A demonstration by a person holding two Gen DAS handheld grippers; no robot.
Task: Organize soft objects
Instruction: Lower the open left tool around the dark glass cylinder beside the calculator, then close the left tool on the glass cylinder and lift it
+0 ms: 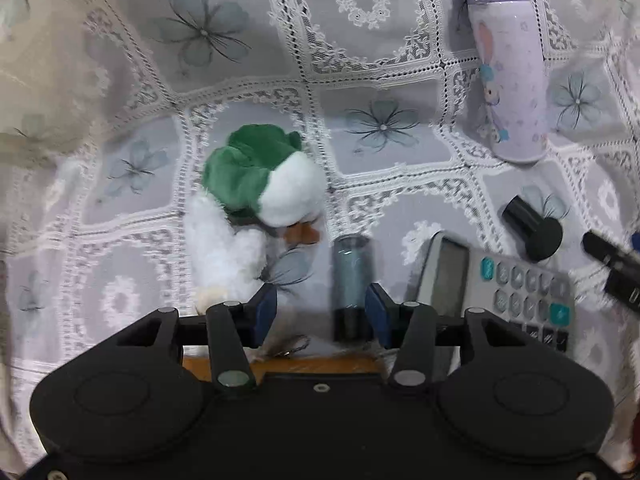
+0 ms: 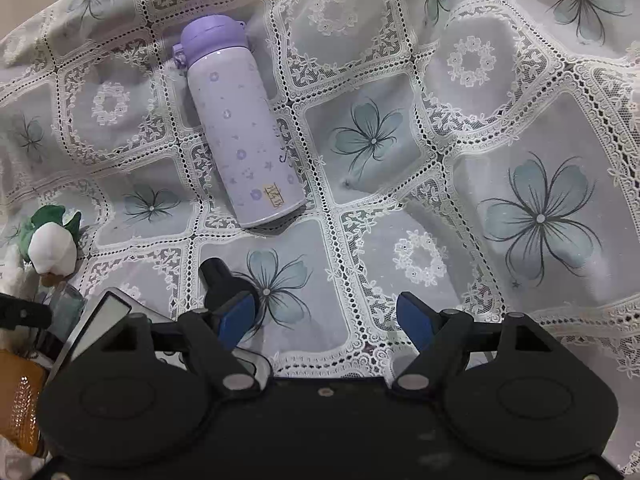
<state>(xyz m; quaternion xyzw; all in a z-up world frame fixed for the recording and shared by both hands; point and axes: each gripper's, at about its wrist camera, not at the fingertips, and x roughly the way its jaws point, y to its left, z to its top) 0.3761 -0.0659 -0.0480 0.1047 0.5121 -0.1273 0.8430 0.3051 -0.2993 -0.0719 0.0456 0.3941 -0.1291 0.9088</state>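
A plush toy (image 1: 256, 184) with a white body, green cap and orange beak lies on the lace tablecloth (image 1: 360, 40), just ahead and left of my left gripper (image 1: 320, 312). The jaws stand apart with no pad pressing on anything. A grey-blue tube (image 1: 350, 276) lies under the gap, close to the right pad. In the right wrist view the plush toy (image 2: 52, 248) shows at the far left. My right gripper (image 2: 326, 322) hangs open over bare tablecloth (image 2: 400, 220), nothing between its fingers.
A purple bottle (image 1: 508, 72) lies on its side at the back right, also seen as the purple bottle (image 2: 240, 128). A calculator (image 1: 500, 284) and a black cylinder (image 1: 532, 232) lie right of the left gripper. An orange-brown surface (image 2: 20, 400) shows at the lower left.
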